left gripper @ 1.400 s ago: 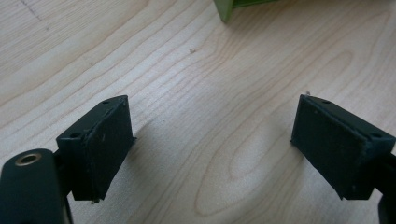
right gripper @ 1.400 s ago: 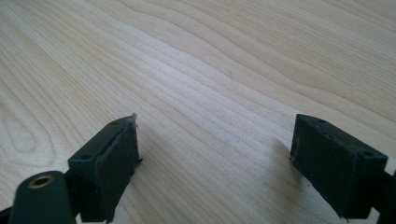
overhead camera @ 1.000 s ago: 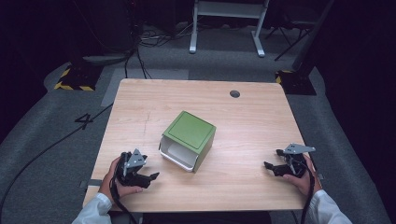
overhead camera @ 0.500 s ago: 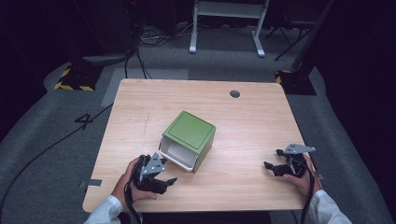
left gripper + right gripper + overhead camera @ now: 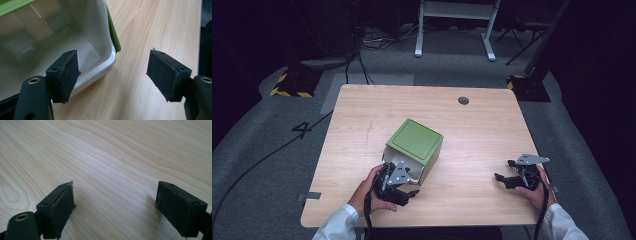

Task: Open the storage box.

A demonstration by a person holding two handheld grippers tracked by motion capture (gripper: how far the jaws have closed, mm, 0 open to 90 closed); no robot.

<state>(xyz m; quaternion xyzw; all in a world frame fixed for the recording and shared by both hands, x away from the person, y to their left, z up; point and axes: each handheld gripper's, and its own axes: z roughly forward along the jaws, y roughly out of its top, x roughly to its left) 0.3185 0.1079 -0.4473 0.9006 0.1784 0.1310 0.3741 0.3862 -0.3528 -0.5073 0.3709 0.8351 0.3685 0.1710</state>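
Pale wood-grain rectangular table (image 5: 362, 130) spans the middle of the high view, standing on grey carpet with black cables trailing across it. Near the table's centre lies a square bin, green outside and glossy white inside (image 5: 414, 147), tipped on its side so its green base faces up and its open mouth faces the person's side. Left hand (image 5: 371, 192) comes in from the bottom edge, white sleeve at the wrist, holding the left gripper (image 5: 404, 182) right at the bin's mouth. In the left gripper view the jaws stand wide apart, gripping nothing: one black pad (image 5: 65, 75) sits in front of the bin's white rounded rim (image 5: 110, 58), at the mouth opening, the other over bare table beside the bin's outer wall; whether the pad touches the rim cannot be told. Right gripper (image 5: 506, 176) rests low at the table's right side, well apart from the bin, held in the right hand (image 5: 539, 192). In the right gripper view its jaws are also spread wide over bare wood, empty. Small dark round hole (image 5: 463, 100) sits near the table's far edge.
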